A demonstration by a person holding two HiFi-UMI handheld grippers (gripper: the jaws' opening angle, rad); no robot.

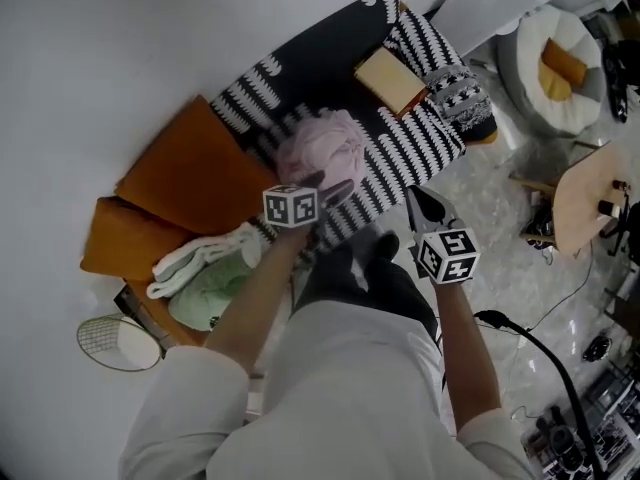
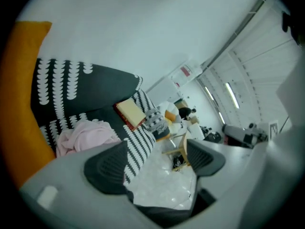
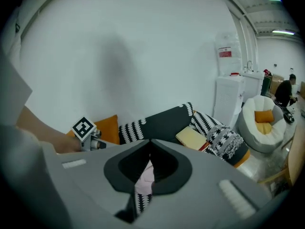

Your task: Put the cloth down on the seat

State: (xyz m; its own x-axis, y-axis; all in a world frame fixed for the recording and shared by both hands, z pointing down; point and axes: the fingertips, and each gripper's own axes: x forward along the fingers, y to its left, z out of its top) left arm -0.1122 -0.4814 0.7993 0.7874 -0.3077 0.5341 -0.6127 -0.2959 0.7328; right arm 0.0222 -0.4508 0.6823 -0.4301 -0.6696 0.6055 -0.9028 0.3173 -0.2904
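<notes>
A crumpled pink cloth [image 1: 320,148] lies on the sofa seat [image 1: 400,163], which has a black-and-white patterned cover. My left gripper [image 1: 335,188] hangs just in front of the cloth's near edge and above it. Its jaws are open, with nothing between them. In the left gripper view the cloth [image 2: 86,135] sits left of the left gripper [image 2: 157,151], apart from its pads. My right gripper [image 1: 418,200] is to the right over the seat's front edge, jaws shut and empty. In the right gripper view a sliver of the cloth [image 3: 145,175] shows below the right gripper [image 3: 150,144].
A tan book [image 1: 388,80] and a patterned pillow [image 1: 460,93] lie on the sofa's right end. Orange cushions [image 1: 190,183] and green and white clothes [image 1: 205,278] fill the left end. A white beanbag [image 1: 555,58], a wooden stool [image 1: 585,198] and cables stand on the floor at right.
</notes>
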